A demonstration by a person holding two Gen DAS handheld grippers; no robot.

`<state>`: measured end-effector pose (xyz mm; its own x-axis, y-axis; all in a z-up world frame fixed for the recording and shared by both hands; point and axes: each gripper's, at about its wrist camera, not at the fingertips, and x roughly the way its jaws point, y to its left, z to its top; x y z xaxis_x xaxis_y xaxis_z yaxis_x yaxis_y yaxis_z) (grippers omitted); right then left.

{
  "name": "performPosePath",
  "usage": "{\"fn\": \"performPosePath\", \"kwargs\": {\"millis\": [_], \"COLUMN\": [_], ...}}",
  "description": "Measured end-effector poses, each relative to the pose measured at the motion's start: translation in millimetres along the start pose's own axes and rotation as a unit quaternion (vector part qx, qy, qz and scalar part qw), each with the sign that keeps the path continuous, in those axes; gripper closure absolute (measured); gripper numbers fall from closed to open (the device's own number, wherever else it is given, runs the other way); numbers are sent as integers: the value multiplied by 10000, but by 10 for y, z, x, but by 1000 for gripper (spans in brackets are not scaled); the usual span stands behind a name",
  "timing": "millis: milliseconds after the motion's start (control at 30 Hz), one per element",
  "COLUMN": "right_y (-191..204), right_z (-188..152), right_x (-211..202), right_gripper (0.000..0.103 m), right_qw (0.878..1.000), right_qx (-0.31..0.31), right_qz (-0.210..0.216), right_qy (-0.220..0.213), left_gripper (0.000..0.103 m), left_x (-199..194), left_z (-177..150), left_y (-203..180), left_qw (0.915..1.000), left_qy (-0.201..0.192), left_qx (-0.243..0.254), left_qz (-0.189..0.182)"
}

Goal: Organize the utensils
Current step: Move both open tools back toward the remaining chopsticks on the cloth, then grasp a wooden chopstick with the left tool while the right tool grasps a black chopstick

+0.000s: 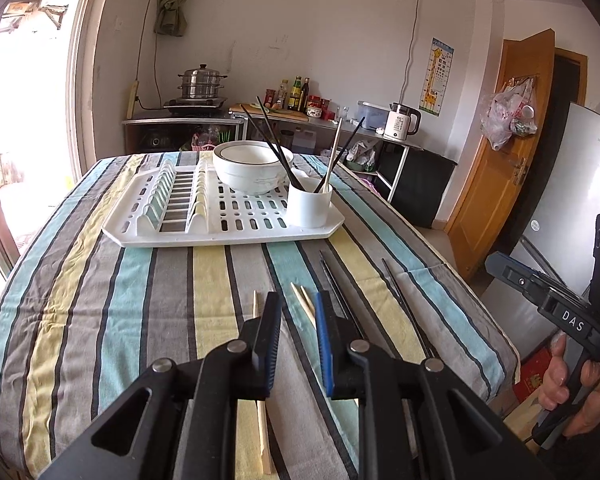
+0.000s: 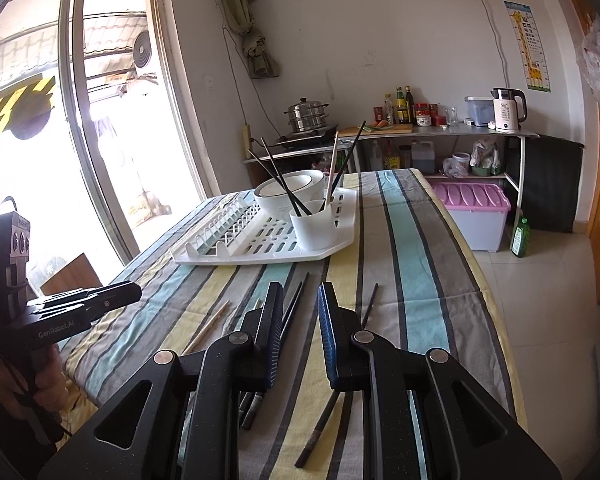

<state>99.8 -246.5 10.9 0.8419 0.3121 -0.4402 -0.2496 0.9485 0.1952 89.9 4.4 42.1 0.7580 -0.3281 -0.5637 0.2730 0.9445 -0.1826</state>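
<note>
- Chopsticks everywhere on this striped blue, yellow and grey tablecloth [image 1: 140, 280], some sorted and some loose.
- White cylindrical plastic utensil cup [image 1: 309, 205] stands at the near right corner of the white slotted plastic dish rack [image 1: 228, 236]. It holds three black chopsticks [image 1: 274, 148] and one pale wooden one [image 1: 333, 156], all standing tips-down and leaning outward, two of the black ones tilting left across the bowl.
- White ceramic bowl with a dark rim line [image 1: 252, 168] sits in the rack just behind the cup.
- Loose stuff lies on the cloth in front of the rack, long axes running roughly from the near table edge toward the rack: a single light wooden chopstick [image 1: 263, 432] passing under the left gripper, a pair of short-looking wooden chopsticks [image 1: 305, 302] angled slightly left, a pair of black chopsticks [image 1: 334, 288] right beside those, and one more lone black chopstick [image 1: 406, 304] further right, well apart from the pair.
- Left gripper [image 1: 298, 316] hovers low over the near cloth with its jaws spread and nothing between them.
- Right gripper [image 2: 300, 312] is spread too, holding nothing, above the black sticks. From its view the lone black chopstick [image 2: 320, 428] runs under its right finger.
</note>
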Motion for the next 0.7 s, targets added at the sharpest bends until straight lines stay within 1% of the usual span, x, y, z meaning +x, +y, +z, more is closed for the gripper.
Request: {"fn": "performPosePath", "kwargs": {"millis": [167, 333, 400, 433, 500, 700], "right_y": [0, -11, -4, -1, -4, -46], "right_z": [-52, -78, -95, -105, -121, -159], "right_x": [-29, 45, 100, 133, 206, 406], "right_gripper": [84, 84, 84, 84, 84, 84], "right_qw": [10000, 9999, 9998, 9997, 9994, 9983], "right_qx": [29, 40, 32, 24, 21, 58], "right_qz": [6, -1, 5, 3, 13, 1], "right_qy": [32, 148, 218, 258, 342, 586], "left_gripper": [85, 85, 83, 80, 78, 78], "left_x": [-10, 59, 122, 169, 268, 632], "left_z": [-83, -123, -136, -143, -147, -131], "left_y": [-26, -50, -66, -74, -83, -95], "left_qw": [9999, 9997, 9995, 9993, 9988, 9956], "left_qy": [69, 182, 260, 325, 456, 879], "left_qx": [-69, -115, -115, -127, -154, -316], "left_qz": [-80, -152, -148, -141, -120, -97]}}
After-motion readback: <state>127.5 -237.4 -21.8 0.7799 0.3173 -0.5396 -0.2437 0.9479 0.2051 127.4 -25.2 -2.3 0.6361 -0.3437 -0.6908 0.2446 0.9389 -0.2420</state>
